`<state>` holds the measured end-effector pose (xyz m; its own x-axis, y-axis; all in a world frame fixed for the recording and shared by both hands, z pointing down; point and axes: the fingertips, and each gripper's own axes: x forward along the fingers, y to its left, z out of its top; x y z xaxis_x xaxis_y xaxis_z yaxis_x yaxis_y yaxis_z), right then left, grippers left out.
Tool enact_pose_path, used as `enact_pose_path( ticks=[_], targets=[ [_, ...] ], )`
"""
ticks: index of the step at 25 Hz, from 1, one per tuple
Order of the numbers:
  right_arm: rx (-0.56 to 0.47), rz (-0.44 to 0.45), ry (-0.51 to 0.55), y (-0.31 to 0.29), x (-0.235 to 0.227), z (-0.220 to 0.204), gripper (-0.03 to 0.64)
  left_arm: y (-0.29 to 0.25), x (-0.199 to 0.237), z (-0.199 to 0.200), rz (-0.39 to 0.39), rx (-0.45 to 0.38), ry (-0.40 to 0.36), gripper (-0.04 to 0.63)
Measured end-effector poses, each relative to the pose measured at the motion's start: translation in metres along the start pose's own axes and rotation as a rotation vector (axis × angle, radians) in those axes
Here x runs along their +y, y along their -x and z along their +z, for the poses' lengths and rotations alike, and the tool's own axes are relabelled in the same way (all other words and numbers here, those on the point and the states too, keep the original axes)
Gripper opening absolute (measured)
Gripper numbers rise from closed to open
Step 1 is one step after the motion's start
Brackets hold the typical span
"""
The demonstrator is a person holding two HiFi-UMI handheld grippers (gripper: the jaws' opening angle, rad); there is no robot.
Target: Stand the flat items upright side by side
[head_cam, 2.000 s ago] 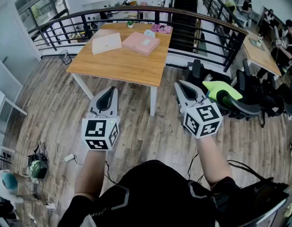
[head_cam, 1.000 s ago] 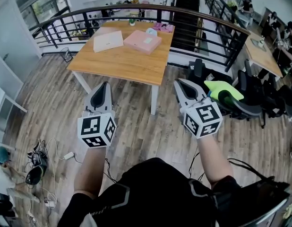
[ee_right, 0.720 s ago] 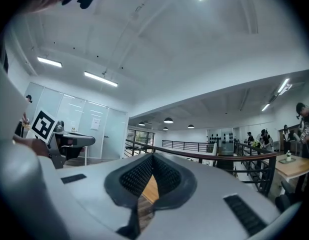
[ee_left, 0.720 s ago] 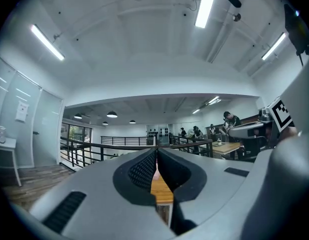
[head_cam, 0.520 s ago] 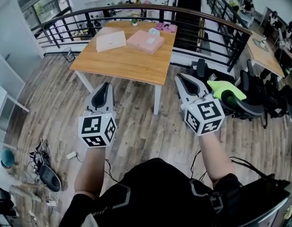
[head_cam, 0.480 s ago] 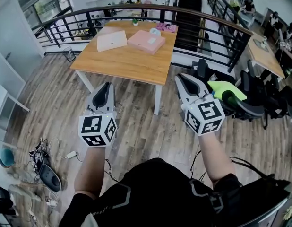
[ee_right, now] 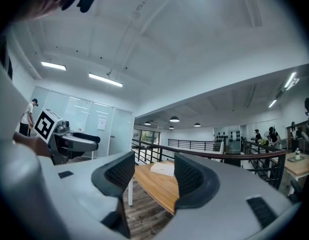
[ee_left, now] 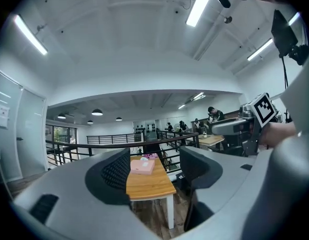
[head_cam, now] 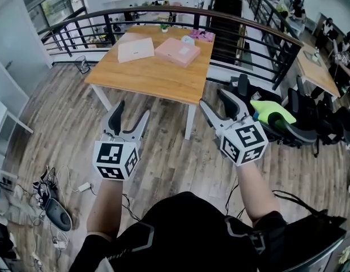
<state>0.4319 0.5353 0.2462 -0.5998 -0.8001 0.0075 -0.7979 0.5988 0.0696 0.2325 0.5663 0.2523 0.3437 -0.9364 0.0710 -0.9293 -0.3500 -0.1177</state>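
L gripper (head_cam: 133, 109) + R gripper (head_cam: 213, 98): both empty, jaws have just been opening, now apart w/ nothing btwn, pointing level, well short of the tabletop (head_cam: 152, 78). Pink box (head_cam: 178, 51) and beige box (head_cam: 136, 49) lie flat, near each other at the tabletop's far end, untouched. Step prob. = approach. To do it well: get close first, clamp one box across its thin edge, tip it upright, steady w/ the other gripper so it doesn't flop, then stand the 2nd just beside.
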Motion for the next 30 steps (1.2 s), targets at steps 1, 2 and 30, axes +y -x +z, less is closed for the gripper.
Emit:
enact_pose_path(
  ticks=[1, 2, 30],
  targets=[
    [0.008, -0.008, 0.006, -0.002, 0.001, -0.002, 0.238, 0.001, 0.002, -0.001, -0.001, -0.002, 0.000, 0.311],
    [0.015, -0.016, 0.007, -0.004, 0.003, -0.003, 0.257, 0.002, 0.005, -0.003, -0.002, -0.001, 0.002, 0.311],
    [0.053, -0.011, 0.054, -0.161, 0.035, -0.023, 0.268, -0.062, 0.147, -0.059, 0.023, 0.071, -0.029, 0.310]
  ],
)
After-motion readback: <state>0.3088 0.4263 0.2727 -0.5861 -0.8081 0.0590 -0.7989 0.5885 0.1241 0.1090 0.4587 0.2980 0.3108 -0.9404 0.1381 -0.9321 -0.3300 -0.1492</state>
